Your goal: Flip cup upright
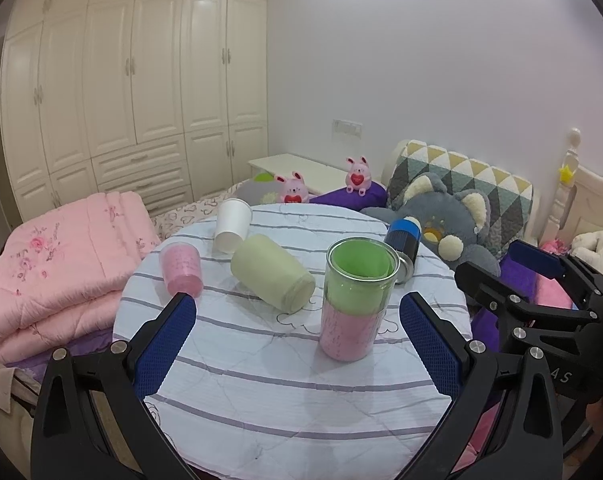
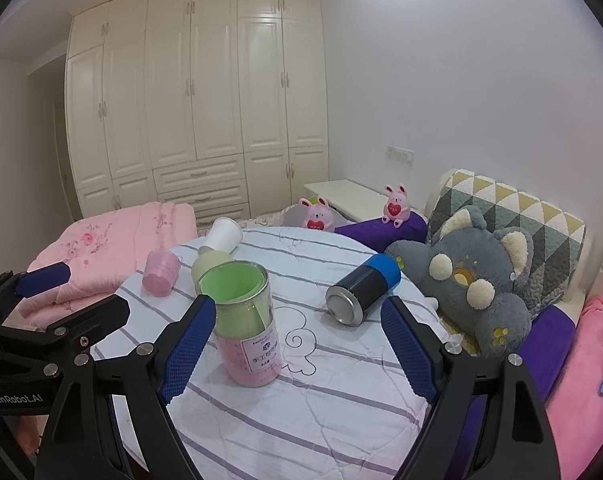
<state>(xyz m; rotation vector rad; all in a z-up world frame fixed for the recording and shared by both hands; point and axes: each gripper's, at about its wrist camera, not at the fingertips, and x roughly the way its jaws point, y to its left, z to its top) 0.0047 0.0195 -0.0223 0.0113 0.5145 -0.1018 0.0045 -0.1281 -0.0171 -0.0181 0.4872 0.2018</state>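
A clear cup with green and pink lining (image 1: 355, 298) (image 2: 243, 326) stands upright on the round striped table (image 1: 285, 384) (image 2: 333, 392). A pale green cup (image 1: 271, 272) (image 2: 210, 263), a pink cup (image 1: 181, 266) (image 2: 160, 272), a white paper cup (image 1: 232, 225) (image 2: 221, 238) and a black can with a blue cap (image 1: 402, 246) (image 2: 361, 294) lie on their sides. My left gripper (image 1: 297, 338) is open and empty, just short of the upright cup. My right gripper (image 2: 299, 346) is open and empty, its left finger close beside that cup.
A folded pink quilt (image 1: 61, 280) (image 2: 101, 248) lies left of the table. A grey plush bear (image 1: 449, 224) (image 2: 473, 280), a patterned cushion (image 2: 513, 216) and two pink bunny toys (image 1: 357, 176) (image 2: 315, 214) sit behind and to the right. White wardrobes (image 2: 197, 100) line the back wall.
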